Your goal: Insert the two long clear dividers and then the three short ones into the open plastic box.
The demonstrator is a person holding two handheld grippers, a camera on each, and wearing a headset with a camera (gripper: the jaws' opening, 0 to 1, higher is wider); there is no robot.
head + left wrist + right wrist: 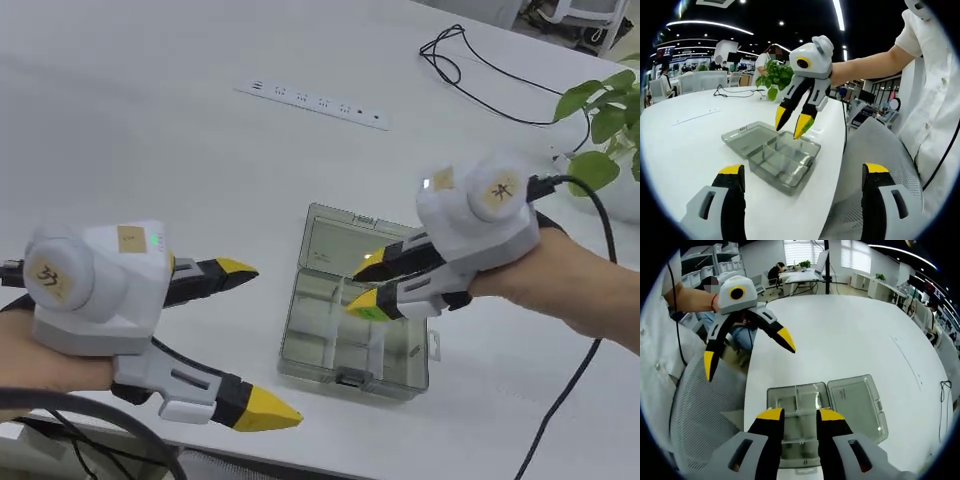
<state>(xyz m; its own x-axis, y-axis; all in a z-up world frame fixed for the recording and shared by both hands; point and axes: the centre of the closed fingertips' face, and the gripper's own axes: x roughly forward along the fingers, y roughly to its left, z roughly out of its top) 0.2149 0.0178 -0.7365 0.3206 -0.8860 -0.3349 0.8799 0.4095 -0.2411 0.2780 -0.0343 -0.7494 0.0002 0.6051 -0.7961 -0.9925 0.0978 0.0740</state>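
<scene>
The clear plastic box lies open on the white table, its lid flat behind it. Clear dividers stand inside and split it into compartments. My right gripper hovers just over the box's far right part, jaws a narrow gap apart, with nothing visible between them. In the right gripper view it looks down onto the box and its dividers. My left gripper is wide open and holds nothing, left of the box near the table's front edge. The left gripper view shows the box ahead of it.
A white power strip lies at the back of the table. A black cable and a potted plant are at the far right. A grey mesh chair stands just off the front edge. Other desks fill the room behind.
</scene>
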